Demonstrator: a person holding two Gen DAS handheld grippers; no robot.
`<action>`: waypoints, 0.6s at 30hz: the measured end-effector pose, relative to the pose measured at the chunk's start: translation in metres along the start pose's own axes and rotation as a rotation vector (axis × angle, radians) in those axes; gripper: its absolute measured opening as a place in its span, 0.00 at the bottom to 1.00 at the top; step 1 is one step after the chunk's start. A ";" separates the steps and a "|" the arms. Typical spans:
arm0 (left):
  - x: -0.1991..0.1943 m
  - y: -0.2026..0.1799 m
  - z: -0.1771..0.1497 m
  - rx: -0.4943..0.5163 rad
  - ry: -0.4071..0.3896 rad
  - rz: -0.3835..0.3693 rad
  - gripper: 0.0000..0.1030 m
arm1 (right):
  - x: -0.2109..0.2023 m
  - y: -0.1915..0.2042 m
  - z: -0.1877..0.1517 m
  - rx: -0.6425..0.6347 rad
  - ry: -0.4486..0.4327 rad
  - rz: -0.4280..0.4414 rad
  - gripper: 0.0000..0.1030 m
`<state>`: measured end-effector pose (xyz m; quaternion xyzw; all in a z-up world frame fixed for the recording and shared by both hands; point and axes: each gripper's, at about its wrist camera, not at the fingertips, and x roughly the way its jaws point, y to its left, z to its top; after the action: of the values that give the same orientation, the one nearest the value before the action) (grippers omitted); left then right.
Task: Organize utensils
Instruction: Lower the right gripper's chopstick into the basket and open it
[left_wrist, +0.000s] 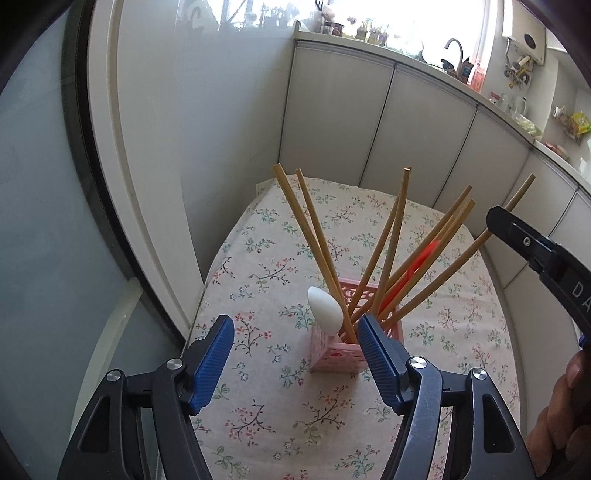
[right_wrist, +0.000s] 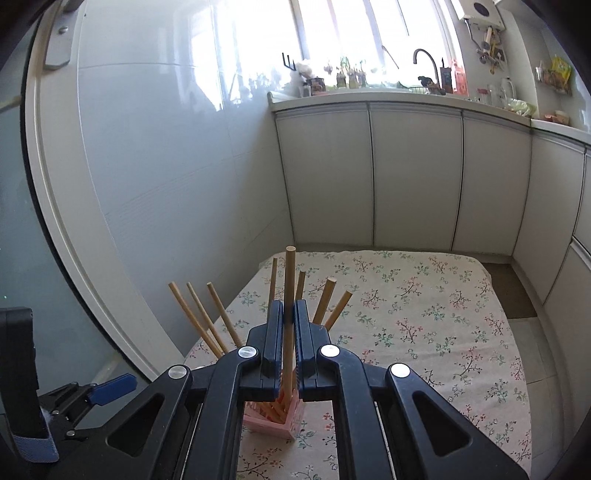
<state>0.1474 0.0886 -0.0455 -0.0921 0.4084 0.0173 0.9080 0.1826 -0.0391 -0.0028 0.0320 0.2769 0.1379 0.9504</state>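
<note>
Floral-clothed worktop (left_wrist: 258, 236) centre-frame: right gripper (right_wrist: 289, 332) jaws clamp a light, stiff, slippery wooden chopstick (right_wrist: 289, 280) mid-shaft above the pink lattice plastic holder (left_wrist: 334, 356); left gripper (left_wrist: 295, 332) jaws gape empty.

The only legible writing is on the black plastic body of the right gripper (left_wrist: 532, 243), seen at the right edge of the left wrist view: white capital letters, a "D" and the start of a next letter, perhaps "A", cut off by the picture's edge. The packets and bottles on the far white kitchen counter (right_wrist: 406, 96) are too small and blurred to read.
</note>
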 end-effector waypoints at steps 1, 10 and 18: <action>0.001 0.000 0.000 0.001 0.002 0.002 0.71 | 0.002 -0.001 -0.002 0.004 0.006 0.003 0.06; 0.002 -0.002 -0.002 0.001 0.010 0.029 0.80 | 0.002 -0.013 -0.004 0.086 0.055 0.068 0.29; -0.008 -0.008 -0.005 -0.034 0.019 0.058 0.89 | -0.043 -0.035 -0.001 0.138 0.073 0.036 0.50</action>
<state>0.1390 0.0805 -0.0419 -0.0959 0.4193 0.0498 0.9014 0.1562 -0.0851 0.0141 0.0972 0.3194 0.1369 0.9327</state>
